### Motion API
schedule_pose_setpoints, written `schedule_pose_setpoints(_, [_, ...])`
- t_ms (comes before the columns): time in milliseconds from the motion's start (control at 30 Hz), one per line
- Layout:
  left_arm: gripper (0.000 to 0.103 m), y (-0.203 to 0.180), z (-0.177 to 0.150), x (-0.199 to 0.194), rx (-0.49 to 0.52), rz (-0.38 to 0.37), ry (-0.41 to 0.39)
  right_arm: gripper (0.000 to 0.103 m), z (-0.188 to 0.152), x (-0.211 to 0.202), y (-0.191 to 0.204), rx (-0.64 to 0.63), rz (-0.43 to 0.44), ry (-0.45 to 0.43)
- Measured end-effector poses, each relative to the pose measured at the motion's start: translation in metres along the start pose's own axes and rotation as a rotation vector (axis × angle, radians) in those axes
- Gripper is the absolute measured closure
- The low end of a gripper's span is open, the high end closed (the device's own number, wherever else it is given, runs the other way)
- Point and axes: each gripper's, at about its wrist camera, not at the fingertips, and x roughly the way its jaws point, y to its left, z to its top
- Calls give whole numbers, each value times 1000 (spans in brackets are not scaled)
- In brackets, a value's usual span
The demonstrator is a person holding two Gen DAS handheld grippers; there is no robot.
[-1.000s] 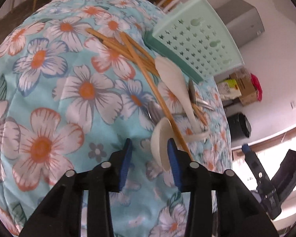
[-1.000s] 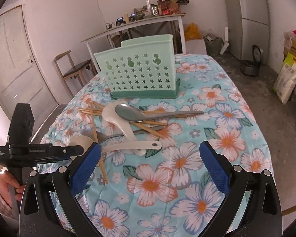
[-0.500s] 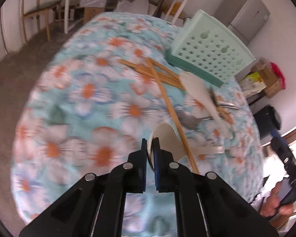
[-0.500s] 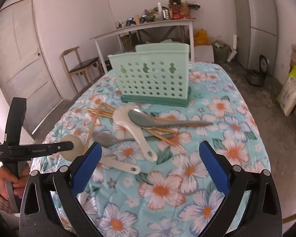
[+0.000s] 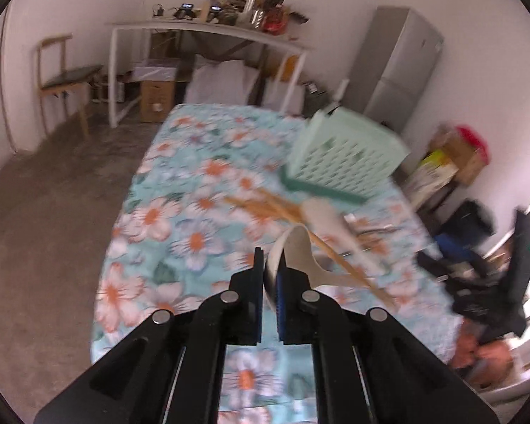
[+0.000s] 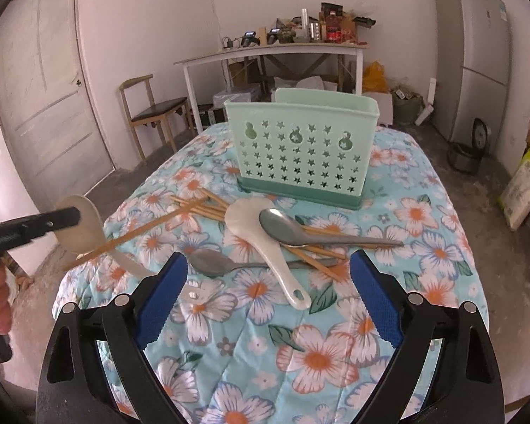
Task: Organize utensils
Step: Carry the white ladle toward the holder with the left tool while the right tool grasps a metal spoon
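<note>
Since a second ago the left gripper [image 5: 271, 275] has clamped the cream spoon [image 6: 79, 224] by its bowl and lifted it off the counter's [image 6: 335, 346] left edge, one chopstick [image 6: 137, 235] lying across it. Shed that chopstick, then drop the handle into the green holder [image 6: 302, 152]. Empty, the right gripper [image 6: 266, 300] is closing slightly from wide.

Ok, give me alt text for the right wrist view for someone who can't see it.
The right gripper, jaws closing on nothing, hangs over a floral tablecloth strewn with spoons and chopsticks before a green caddy. At left, the left gripper holds a white rice spoon aloft.
</note>
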Motion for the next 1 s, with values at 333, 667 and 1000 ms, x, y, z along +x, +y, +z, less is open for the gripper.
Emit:
schedule_pose_setpoints(333, [98,3,27,-18,-150,-251,-101,15,-5,-24,-30,80,-99,-42])
schedule_pose_setpoints(667, [98,32,10,12,-162,105,-18,39,-3,-18,-1,-41,5,-53])
schedule_pose_setpoints(1000, [98,75,0,15,-284,146,-43,63,-39,70,88,-537,-69,105])
